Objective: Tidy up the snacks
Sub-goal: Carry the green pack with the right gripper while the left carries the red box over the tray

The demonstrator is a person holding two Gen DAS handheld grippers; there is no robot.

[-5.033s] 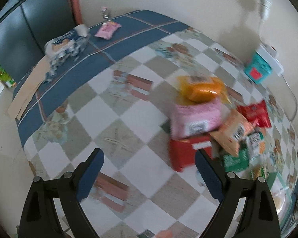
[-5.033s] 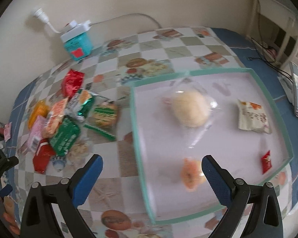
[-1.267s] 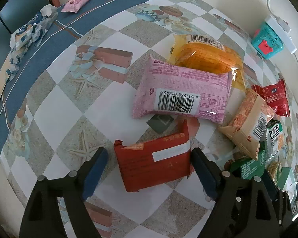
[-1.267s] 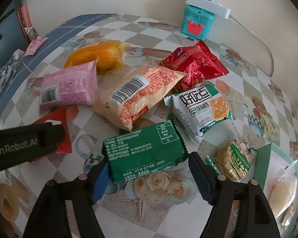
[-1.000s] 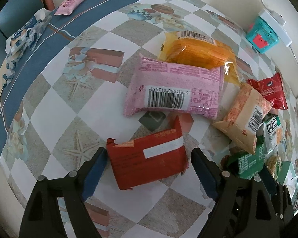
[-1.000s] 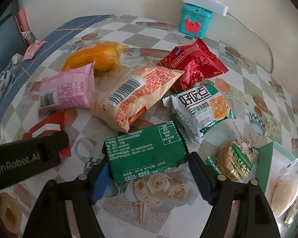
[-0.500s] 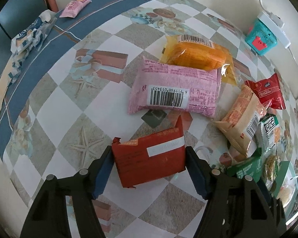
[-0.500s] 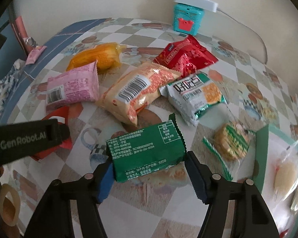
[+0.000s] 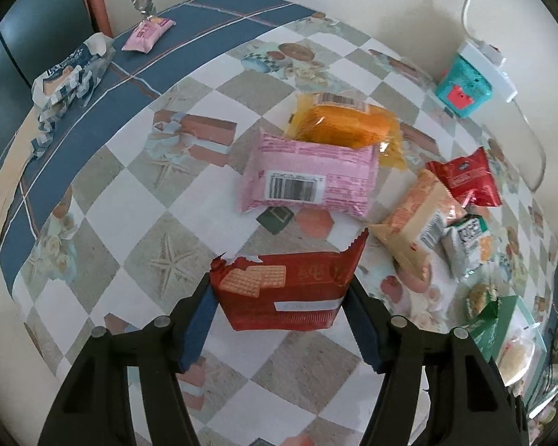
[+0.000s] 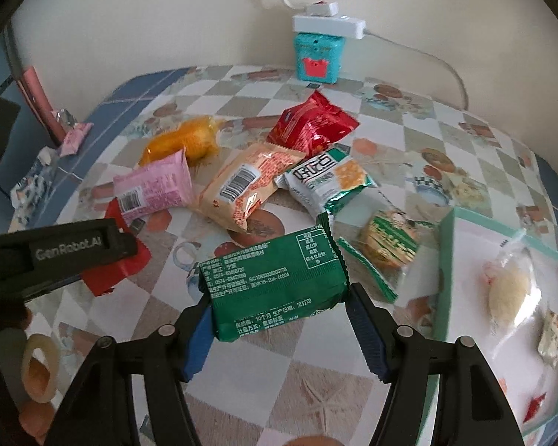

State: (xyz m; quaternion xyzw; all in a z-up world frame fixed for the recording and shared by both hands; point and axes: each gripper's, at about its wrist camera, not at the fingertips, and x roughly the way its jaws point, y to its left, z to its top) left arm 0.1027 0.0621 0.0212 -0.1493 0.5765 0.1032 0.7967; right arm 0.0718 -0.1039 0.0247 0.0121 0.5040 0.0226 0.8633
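A red biscuit packet (image 9: 290, 290) sits between the pads of my left gripper (image 9: 281, 291), raised off the checked tablecloth (image 9: 137, 193) and tipped so its printed face shows; the jaws are closing and press its ends. My right gripper (image 10: 279, 306) is shut on a green packet (image 10: 275, 278), held above the cloth. On the table behind lie a pink packet (image 9: 308, 182), an orange one (image 9: 342, 126), a beige one (image 10: 249, 186), a red bag (image 10: 308, 126) and a white-green packet (image 10: 327, 178). The green-rimmed white tray (image 10: 446, 260) is at the right.
A wrapped bun (image 10: 509, 290) and small sweets lie in the tray. A teal box (image 10: 318, 57) with a power strip (image 10: 329, 22) on it stands by the wall. A small cracker pack (image 10: 388, 241) lies beside the tray. A crumpled wrapper (image 9: 67, 81) lies at the far left edge.
Both grippers have closed on their packets and risen. The red packet has left the cloth and tipped up; the green packet has lifted and moved toward the tray.
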